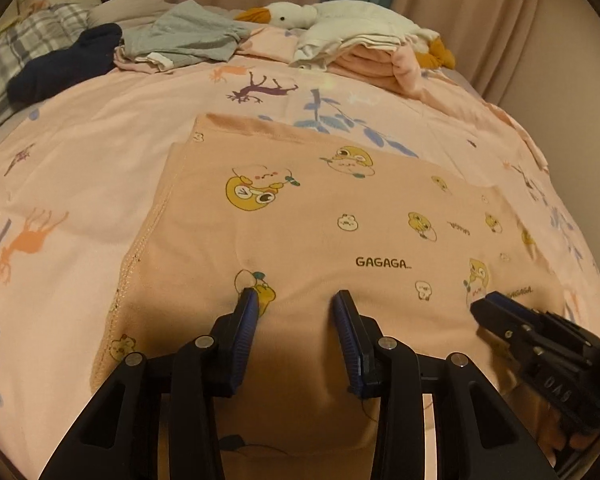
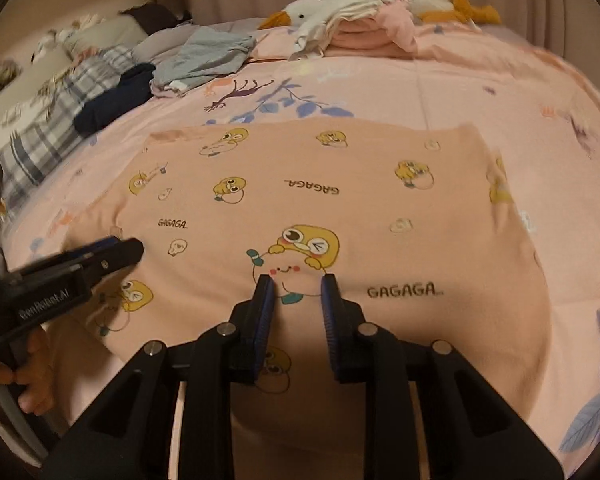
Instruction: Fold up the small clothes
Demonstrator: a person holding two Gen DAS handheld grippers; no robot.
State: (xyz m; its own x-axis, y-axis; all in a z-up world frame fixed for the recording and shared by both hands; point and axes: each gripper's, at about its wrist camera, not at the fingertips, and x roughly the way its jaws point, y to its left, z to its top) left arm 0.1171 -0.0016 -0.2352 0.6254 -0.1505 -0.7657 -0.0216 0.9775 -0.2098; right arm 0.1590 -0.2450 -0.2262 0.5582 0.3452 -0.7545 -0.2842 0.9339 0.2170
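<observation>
A bed (image 1: 80, 152) in pink printed bedding carries a peach cartoon-print garment (image 1: 320, 216), spread flat mid-bed. Left tongs (image 1: 294, 300) and right tongs (image 2: 294, 280) hover over its near edge, both parted, gripping nothing.

Left gripper (image 1: 296, 300) angled down, jaws apart — right gripper (image 2: 296, 282) likewise, gap narrower.

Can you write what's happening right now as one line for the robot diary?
step: folding | item: peach cartoon garment flat on bedsheet | left claw: open, empty | right claw: open, empty
</observation>
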